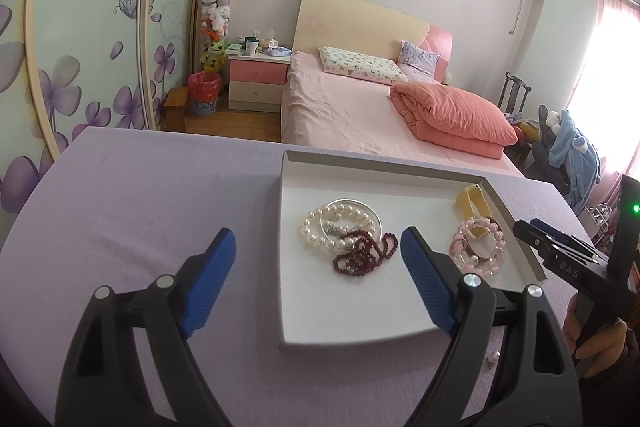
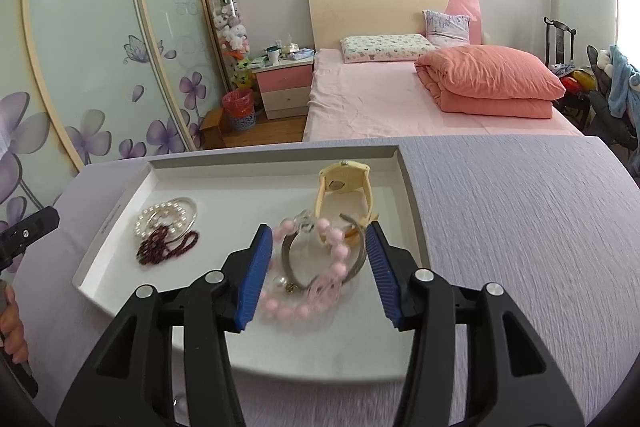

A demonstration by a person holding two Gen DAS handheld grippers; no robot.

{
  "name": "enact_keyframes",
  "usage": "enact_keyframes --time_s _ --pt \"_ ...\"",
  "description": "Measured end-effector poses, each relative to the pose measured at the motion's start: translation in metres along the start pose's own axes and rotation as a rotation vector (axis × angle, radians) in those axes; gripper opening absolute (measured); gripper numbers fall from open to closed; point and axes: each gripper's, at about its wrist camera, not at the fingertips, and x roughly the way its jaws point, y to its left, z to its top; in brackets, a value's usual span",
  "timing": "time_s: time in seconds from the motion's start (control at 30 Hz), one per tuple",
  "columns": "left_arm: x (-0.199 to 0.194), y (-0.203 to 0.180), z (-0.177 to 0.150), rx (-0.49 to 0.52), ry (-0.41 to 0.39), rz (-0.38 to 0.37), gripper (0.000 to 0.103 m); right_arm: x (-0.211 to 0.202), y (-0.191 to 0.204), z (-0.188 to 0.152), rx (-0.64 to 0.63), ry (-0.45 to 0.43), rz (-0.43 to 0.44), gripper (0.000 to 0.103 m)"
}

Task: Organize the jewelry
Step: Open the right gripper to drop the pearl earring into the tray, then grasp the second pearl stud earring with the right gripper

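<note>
Two black handheld grippers with blue pads
Ribbed blue pads (image 2: 256, 273) are carried on black fingers, silver pivot screws (image 1: 471, 279) are fitted, and "DAS" is marked on the right gripper (image 1: 560, 255)

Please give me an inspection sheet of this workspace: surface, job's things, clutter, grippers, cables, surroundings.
Surface: table under a lilac cloth.
Job's things: white tray holding a pearl bracelet, silver bangle, dark red bead string, pink bead bracelet, grey band and yellow watch.
Clutter: one small object on the cloth beside the tray, too small to identify.
Grippers: left gripper open, empty; right gripper open around the pink bracelet, pads not pressing.
Cables: nothing seen on the table.
Surroundings: bed, nightstand, wardrobe doors.
</note>
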Motion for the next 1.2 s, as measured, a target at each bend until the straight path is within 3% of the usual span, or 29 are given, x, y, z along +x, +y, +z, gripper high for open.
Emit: enact_keyframes --time_s 0.27,0.5,0.77,1.2 --pt "-0.036 0.004 -0.017 -0.006 -0.023 0.003 0.086 -0.033 0.007 -0.03 0.013 0.001 0.038 0.052" --pt "-0.06 0.008 -0.038 -0.005 -0.023 0.005 0.087 -0.049 0.017 -0.067 0.002 0.053 0.062 0.051" --pt "-0.07 0.012 -0.056 -0.007 -0.006 -0.001 0.087 -0.042 0.034 -0.095 -0.033 0.161 0.095 0.045" --pt "-0.072 0.011 -0.062 -0.002 0.002 -0.003 0.087 -0.028 0.052 -0.104 -0.078 0.215 0.063 0.035"
